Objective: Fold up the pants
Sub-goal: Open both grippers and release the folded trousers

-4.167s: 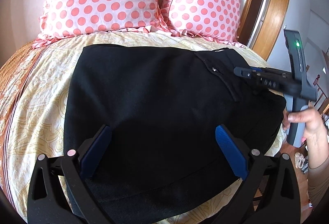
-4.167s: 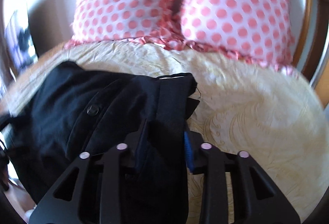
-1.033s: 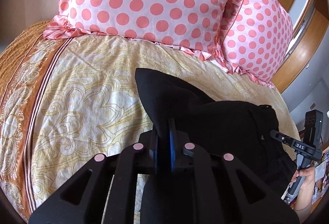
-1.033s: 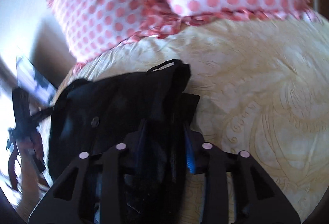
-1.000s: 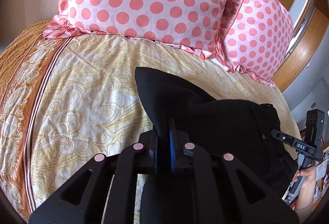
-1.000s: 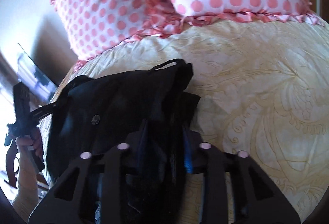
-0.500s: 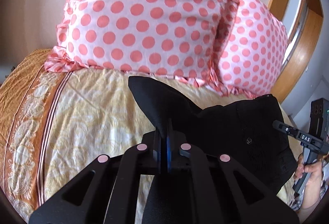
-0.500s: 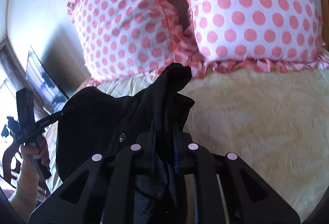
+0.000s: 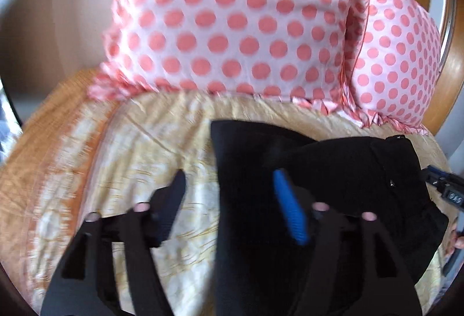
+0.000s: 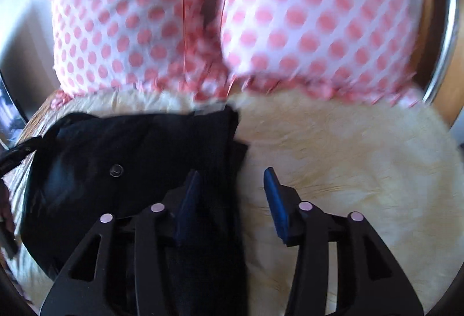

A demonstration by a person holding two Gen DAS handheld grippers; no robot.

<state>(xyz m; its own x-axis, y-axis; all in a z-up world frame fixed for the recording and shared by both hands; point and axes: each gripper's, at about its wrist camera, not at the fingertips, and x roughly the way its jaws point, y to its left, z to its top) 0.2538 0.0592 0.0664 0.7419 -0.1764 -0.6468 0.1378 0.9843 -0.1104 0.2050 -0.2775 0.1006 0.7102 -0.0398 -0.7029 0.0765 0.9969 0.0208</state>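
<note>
Pants on bed; left gripper, right gripper jaws opening.

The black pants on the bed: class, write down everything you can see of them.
The black pants are dark, matte woven cloth, folded into a thick layered bundle lying on the cream patterned bedspread, just short of the polka-dot pillows. A small round button shows on top. Both claws, left and right, are opening over its edges, pads off the cloth.

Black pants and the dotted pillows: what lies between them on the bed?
Only a bare strip of the yellow patterned bedsheet separates the black pants from the pillows; the left wrist view shows it clearest.
</note>
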